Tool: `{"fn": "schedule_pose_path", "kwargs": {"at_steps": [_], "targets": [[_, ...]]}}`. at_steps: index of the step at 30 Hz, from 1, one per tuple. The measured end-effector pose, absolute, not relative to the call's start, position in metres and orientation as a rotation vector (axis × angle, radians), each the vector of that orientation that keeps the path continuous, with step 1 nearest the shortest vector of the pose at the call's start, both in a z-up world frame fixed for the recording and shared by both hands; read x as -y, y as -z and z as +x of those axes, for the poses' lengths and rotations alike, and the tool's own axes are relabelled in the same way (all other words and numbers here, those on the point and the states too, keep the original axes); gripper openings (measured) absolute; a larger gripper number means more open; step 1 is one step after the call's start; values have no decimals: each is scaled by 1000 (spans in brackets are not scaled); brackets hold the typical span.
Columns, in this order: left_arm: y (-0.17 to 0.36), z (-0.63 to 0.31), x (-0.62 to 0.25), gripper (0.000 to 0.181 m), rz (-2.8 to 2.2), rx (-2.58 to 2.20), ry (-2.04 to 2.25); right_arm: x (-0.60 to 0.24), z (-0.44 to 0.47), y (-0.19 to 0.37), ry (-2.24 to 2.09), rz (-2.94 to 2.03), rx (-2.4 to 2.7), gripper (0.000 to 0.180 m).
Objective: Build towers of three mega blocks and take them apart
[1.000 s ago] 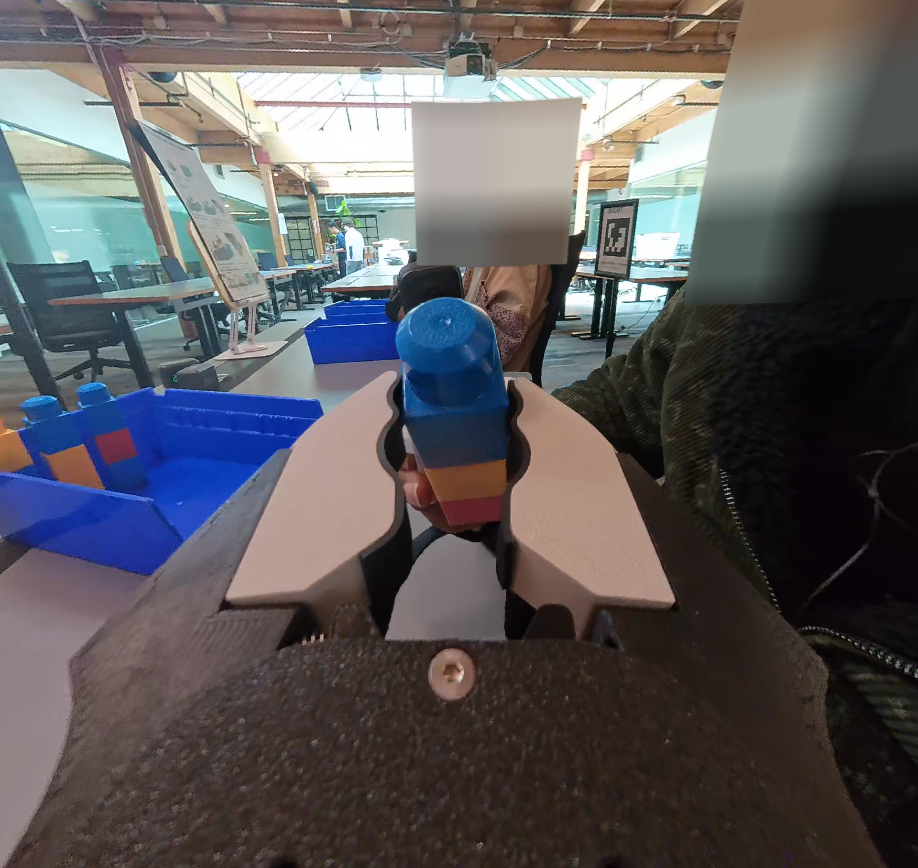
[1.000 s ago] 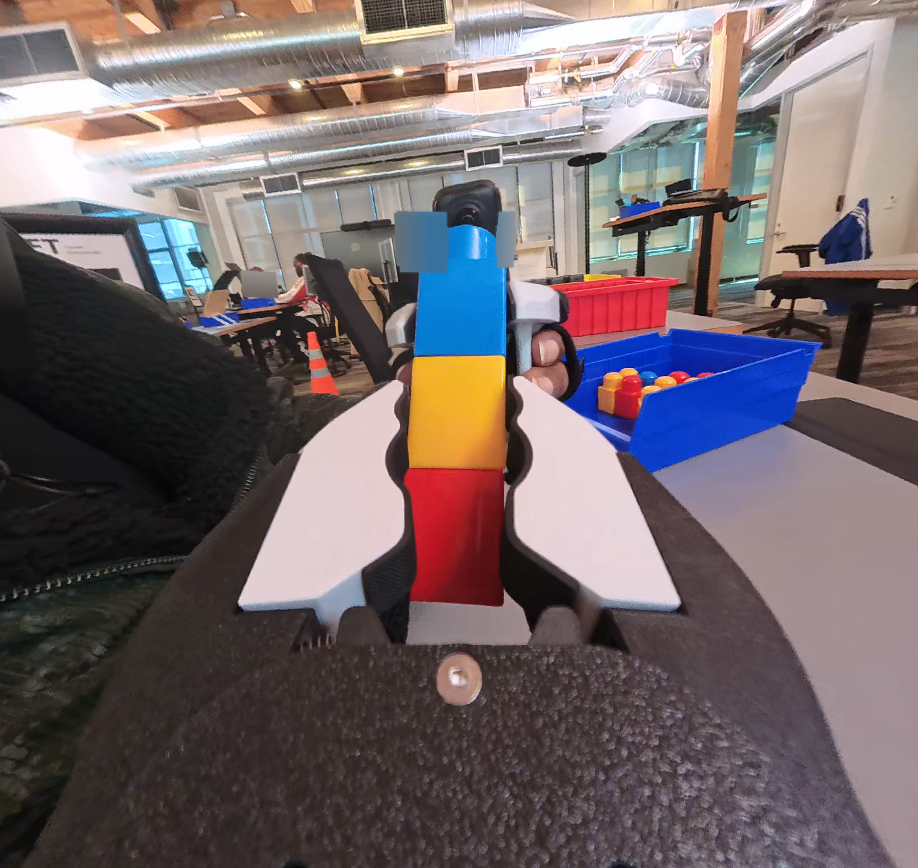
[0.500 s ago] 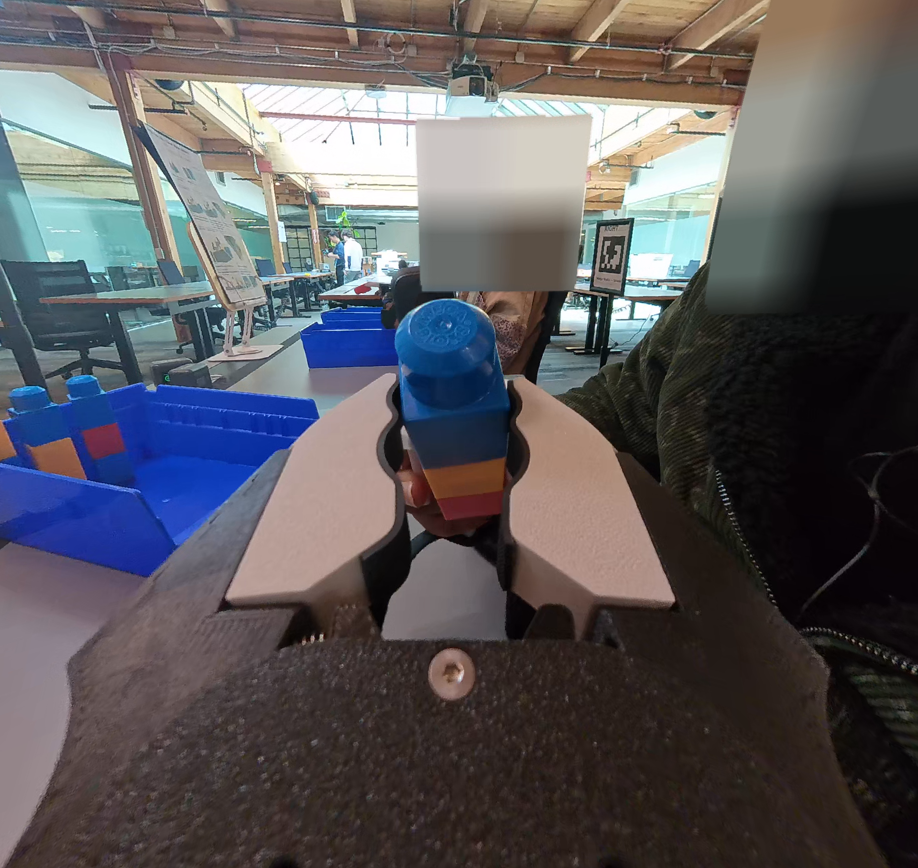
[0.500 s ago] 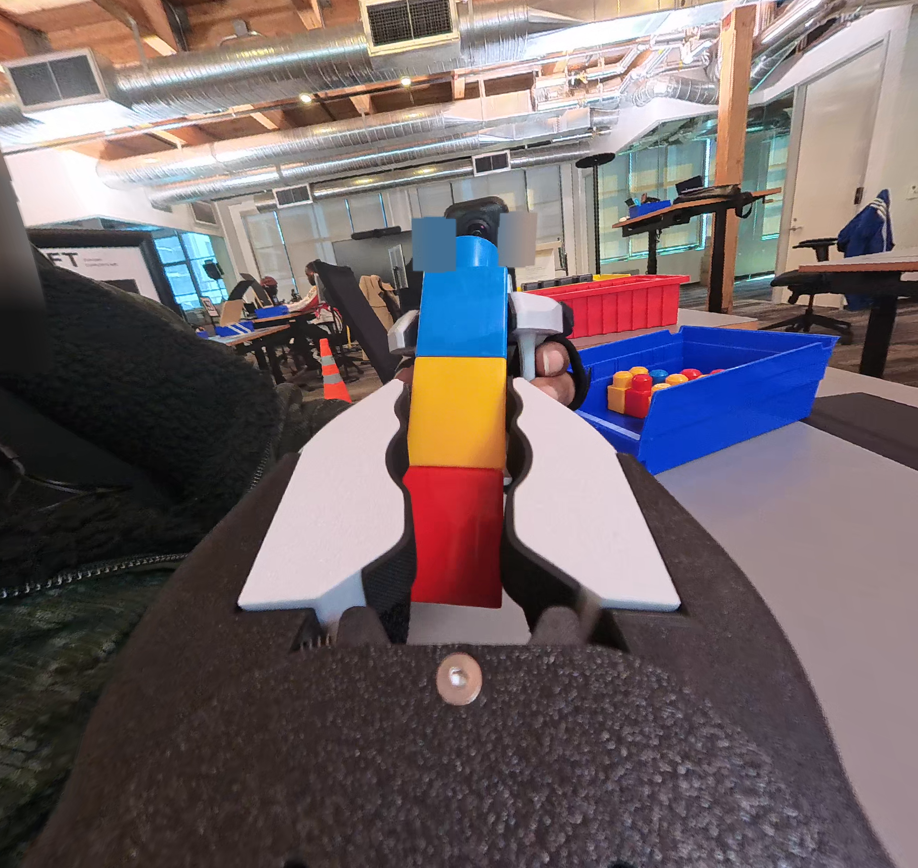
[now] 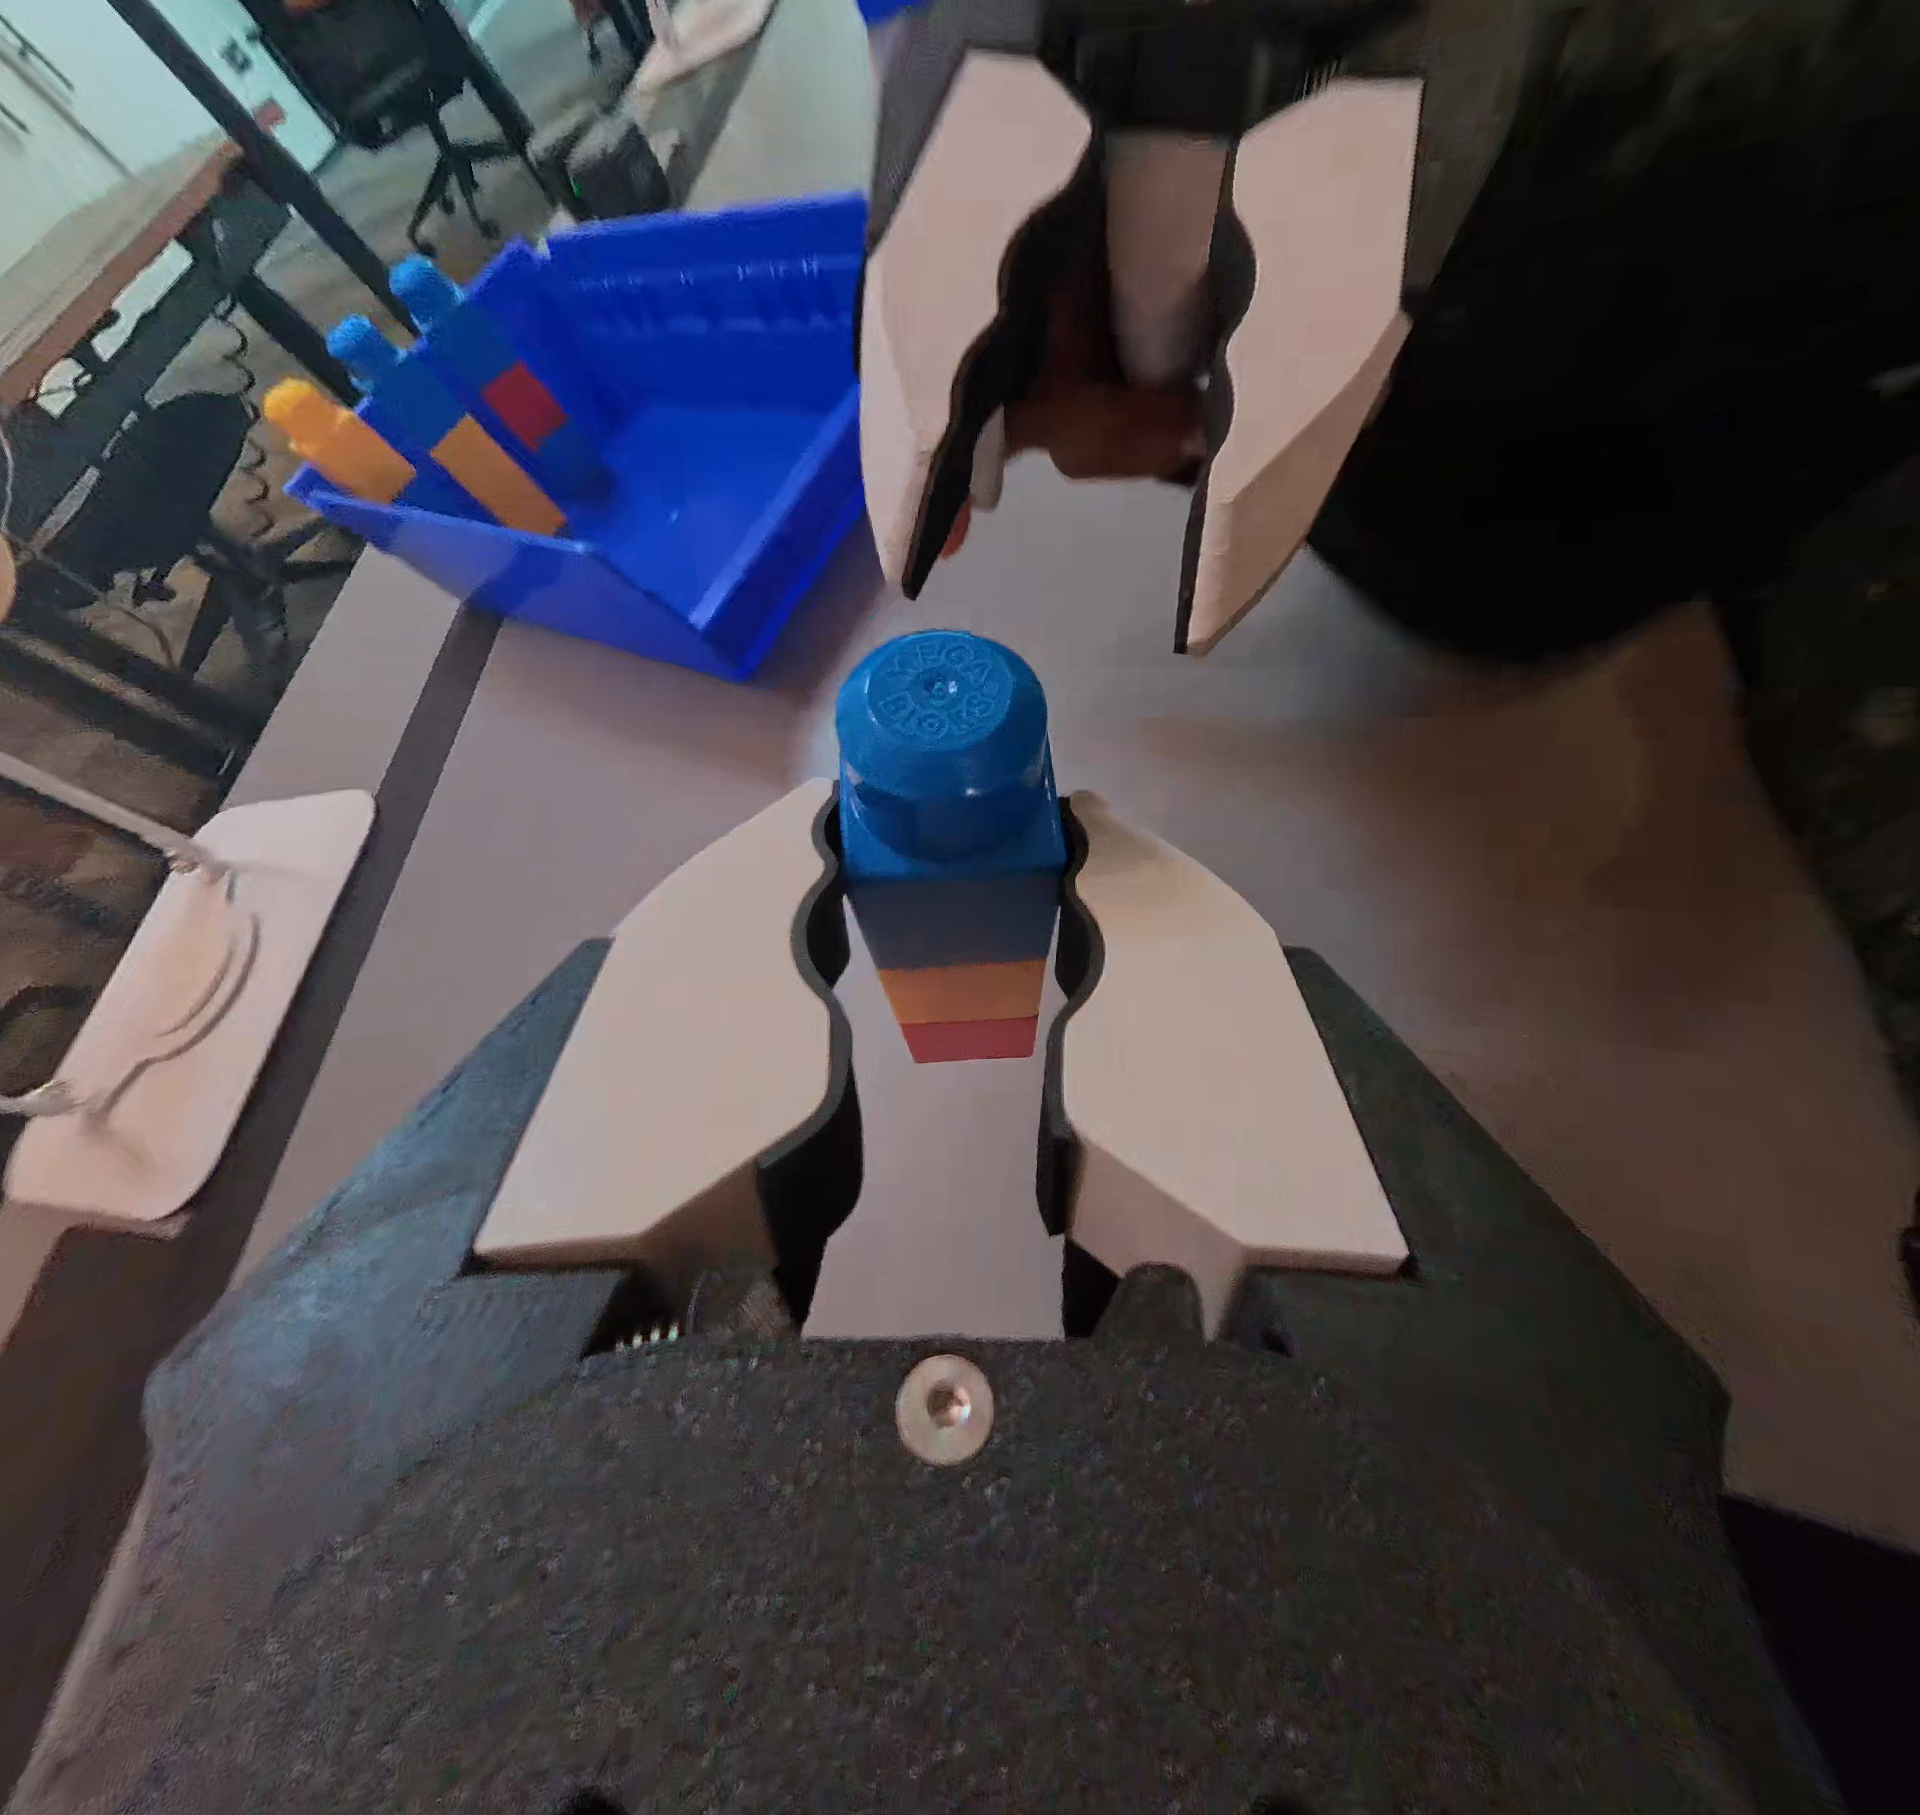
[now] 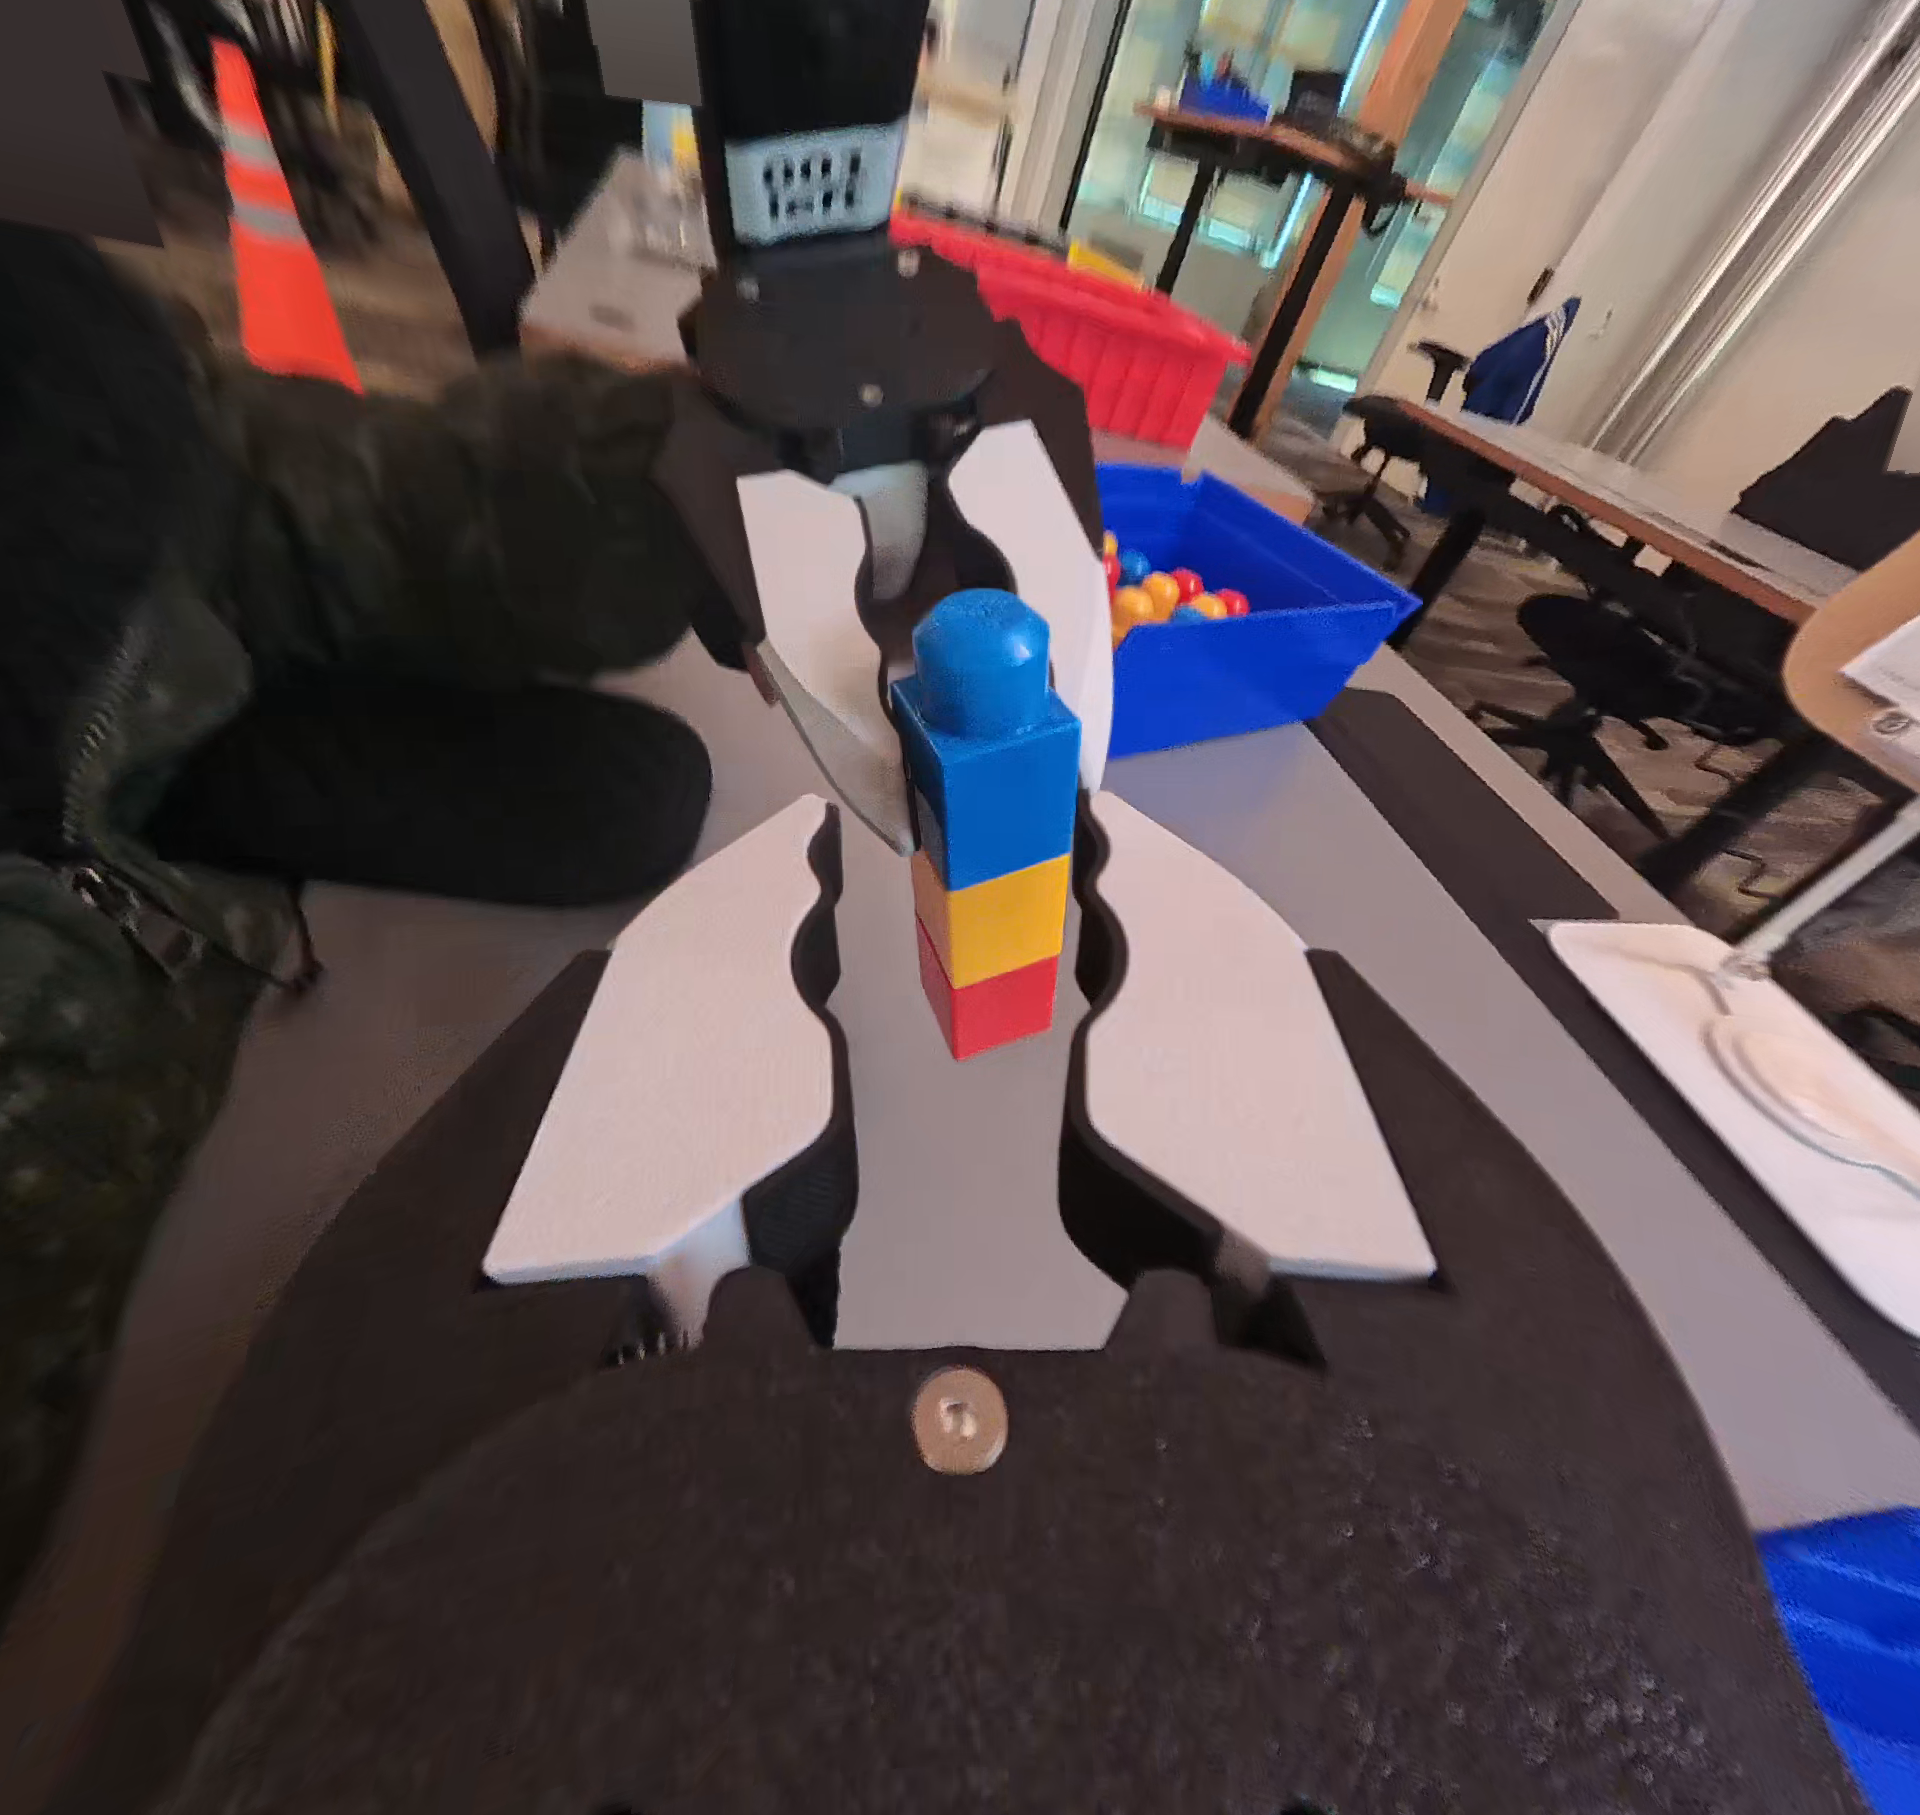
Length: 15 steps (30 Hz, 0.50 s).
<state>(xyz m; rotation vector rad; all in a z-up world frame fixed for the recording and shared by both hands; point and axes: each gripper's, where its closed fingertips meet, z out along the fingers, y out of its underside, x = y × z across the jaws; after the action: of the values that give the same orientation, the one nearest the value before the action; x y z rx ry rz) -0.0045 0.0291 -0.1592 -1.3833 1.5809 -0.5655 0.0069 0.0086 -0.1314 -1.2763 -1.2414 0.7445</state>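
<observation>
Down comes the three-block tower (image 5: 954, 866) from mid-air, and now it stands upright on the grey table (image 5: 1455, 934), red at the bottom, yellow in the middle, blue on top. Right gripper (image 6: 961, 908) has let go: its fingers are spread, with gaps on both sides of the tower. Left gripper (image 5: 951, 856) is clenched on the blue top block (image 6: 987, 768), pads pressed against its sides. Behind it to the left, a blue bin (image 5: 717, 477) holds more finished towers (image 5: 468, 415). Over in the right wrist view, another blue bin (image 6: 1247, 664) carries loose blocks (image 6: 1164, 591).
</observation>
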Motion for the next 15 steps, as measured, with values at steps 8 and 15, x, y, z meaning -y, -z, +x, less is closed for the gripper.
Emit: {"fn": "schedule_pose_path", "kwargs": {"at_steps": [8,15], "targets": [[188,1,-24,37,-1447,-1783,288,-10,-6,150,-388,-1351,1561,44],[174,5,-24,37,-1373,-1690,411,-12,-4,151,-278,-1338,1679,29]]}}
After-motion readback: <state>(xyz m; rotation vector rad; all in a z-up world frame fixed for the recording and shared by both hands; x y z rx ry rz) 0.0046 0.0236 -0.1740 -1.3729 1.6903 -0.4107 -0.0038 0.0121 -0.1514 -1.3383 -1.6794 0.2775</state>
